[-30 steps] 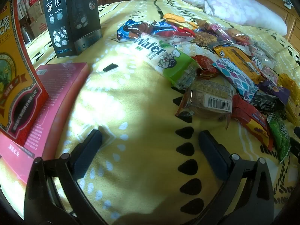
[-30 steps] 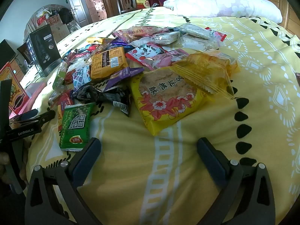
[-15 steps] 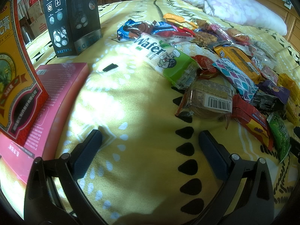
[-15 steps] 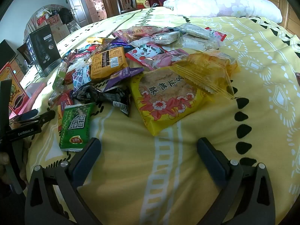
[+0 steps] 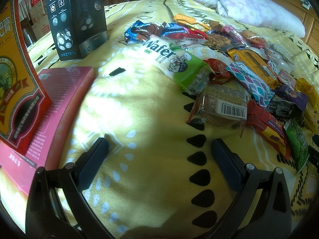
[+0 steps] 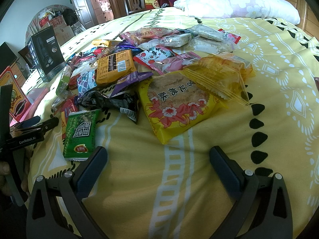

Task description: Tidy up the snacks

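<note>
Several wrapped snacks lie heaped on a yellow patterned bedspread (image 5: 123,107). In the left wrist view a green-and-white wafer pack (image 5: 175,63) and a clear pack with a barcode (image 5: 223,105) lie ahead and to the right of my left gripper (image 5: 159,149), which is open and empty over bare bedspread. In the right wrist view a big yellow pastry bag (image 6: 179,103) lies just beyond my right gripper (image 6: 158,155), also open and empty. A small green packet (image 6: 81,133) sits by its left finger. The left gripper (image 6: 33,125) shows at the far left there.
A pink flat box (image 5: 57,103) and an upright red-and-gold box (image 5: 18,75) stand to the left. A black shaver box (image 5: 77,18) stands behind them. White flowered pillows (image 6: 235,4) lie at the bed's far end. A hand (image 6: 4,169) holds the left tool.
</note>
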{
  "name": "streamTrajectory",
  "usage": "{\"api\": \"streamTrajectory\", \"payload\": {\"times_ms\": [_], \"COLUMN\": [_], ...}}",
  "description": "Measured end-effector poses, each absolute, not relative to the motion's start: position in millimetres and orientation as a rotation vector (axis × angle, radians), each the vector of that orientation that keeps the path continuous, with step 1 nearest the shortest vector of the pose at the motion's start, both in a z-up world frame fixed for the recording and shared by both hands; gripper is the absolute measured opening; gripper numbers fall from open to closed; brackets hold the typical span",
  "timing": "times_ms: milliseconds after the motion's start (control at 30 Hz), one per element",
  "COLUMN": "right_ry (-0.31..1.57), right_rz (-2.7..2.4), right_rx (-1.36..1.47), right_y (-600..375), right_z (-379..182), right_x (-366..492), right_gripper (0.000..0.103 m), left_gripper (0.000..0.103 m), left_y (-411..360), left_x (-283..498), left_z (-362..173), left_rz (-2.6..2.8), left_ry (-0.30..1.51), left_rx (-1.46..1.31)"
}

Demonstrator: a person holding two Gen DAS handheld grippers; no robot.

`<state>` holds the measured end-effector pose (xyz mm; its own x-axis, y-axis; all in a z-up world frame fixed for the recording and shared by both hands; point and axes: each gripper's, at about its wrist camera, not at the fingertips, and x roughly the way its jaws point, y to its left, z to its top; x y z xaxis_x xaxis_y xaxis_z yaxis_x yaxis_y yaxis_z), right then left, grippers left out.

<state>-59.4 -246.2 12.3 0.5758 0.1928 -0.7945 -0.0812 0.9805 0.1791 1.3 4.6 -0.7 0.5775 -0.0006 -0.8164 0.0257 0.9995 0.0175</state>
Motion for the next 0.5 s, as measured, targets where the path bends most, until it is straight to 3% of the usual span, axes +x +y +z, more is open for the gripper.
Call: {"api": "streamTrajectory", "payload": {"times_ms": [500], "right_ry": [0.944], "right_rz": [0.159], "right_rx": [0.125], "right_y": [-245.0], "right_z": [12.2], "right_x": [-58.7], "right_gripper": [0.103], "left_gripper": [0.103], "left_y": [4.5], "left_x": [1.2], "left_z": [-0.6], "left_rz": [-0.014], "left_ry": [0.956], "left_rx": [0.030]}}
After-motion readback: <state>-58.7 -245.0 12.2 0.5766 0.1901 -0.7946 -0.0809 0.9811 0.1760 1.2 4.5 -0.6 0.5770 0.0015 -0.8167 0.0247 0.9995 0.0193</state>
